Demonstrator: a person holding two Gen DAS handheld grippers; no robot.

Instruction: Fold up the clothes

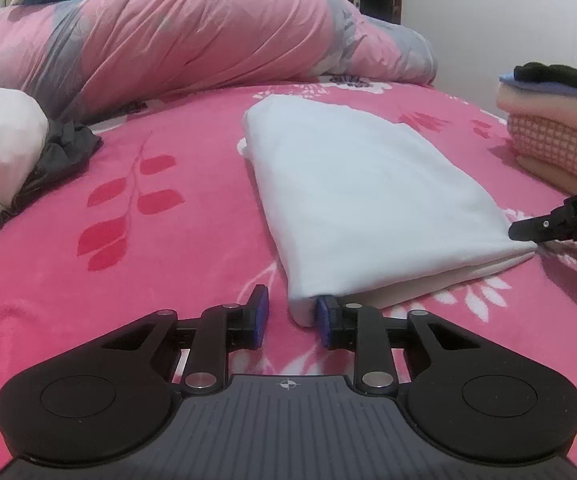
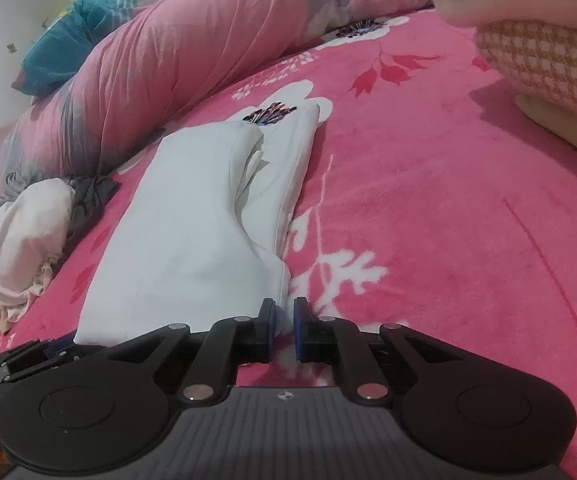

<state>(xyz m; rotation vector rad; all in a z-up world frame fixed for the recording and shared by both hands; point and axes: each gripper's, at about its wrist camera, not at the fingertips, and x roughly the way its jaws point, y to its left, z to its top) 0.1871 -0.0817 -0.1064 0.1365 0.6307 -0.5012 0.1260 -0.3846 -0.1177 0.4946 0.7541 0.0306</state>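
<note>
A white garment (image 1: 368, 184), folded into a long rectangle, lies on the pink flowered bedspread (image 1: 148, 248). My left gripper (image 1: 293, 318) stands open at its near left corner: the cloth touches the right pad, while the left pad is clear of it. In the right wrist view the same white garment (image 2: 192, 216) runs away from me, and my right gripper (image 2: 285, 322) is shut on its near right corner, a thin fold of cloth pinched between the blue pads. From the left wrist view the right gripper (image 1: 528, 232) shows as a black tip at that corner.
A stack of folded clothes (image 1: 556, 128) sits at the right, looming close in the right wrist view (image 2: 548, 60). A heap of unfolded clothes (image 1: 4, 152) lies at the left. A rolled pink and grey quilt (image 1: 192, 36) runs along the back.
</note>
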